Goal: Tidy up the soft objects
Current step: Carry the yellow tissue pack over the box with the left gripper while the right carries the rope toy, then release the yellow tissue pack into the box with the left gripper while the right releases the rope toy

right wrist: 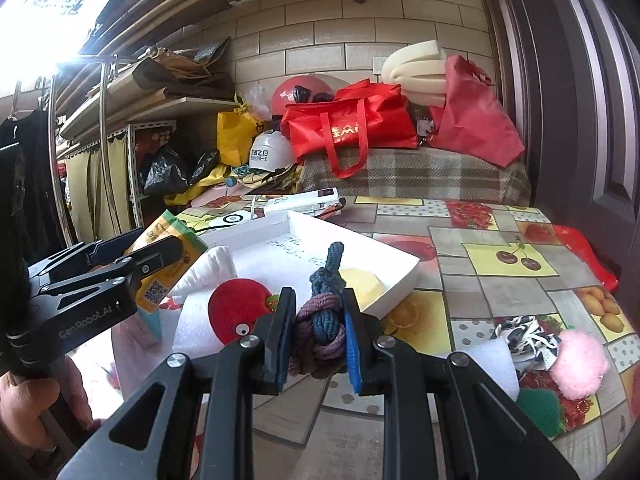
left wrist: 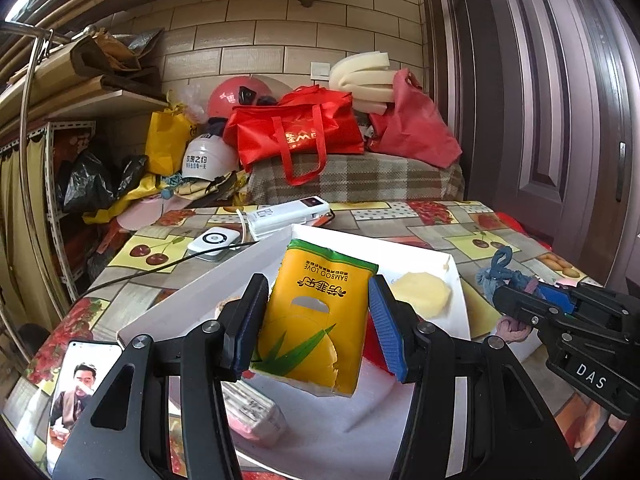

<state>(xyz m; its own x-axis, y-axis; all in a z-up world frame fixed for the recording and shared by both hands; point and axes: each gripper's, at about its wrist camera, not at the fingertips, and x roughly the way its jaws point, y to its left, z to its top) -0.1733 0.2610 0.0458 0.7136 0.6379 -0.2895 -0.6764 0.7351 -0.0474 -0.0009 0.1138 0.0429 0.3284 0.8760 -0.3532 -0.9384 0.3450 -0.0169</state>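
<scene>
Left wrist view: the left gripper (left wrist: 318,318) clamps a yellow tissue pack (left wrist: 316,312) above the white tray (left wrist: 424,256), hiding much of its contents. Further right, the right gripper (right wrist: 318,338), level, pinches a knotted blue-purple rope (right wrist: 322,320) above the desk (right wrist: 500,248).

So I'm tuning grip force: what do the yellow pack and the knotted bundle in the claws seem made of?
Yellow pack: looks like thin glossy plastic film, creased and dented between the left claw; probably tissues.
Knotted bundle: matte braided cord in blue and mauve, seemingly cotton or yarn, in the right claw.
</scene>
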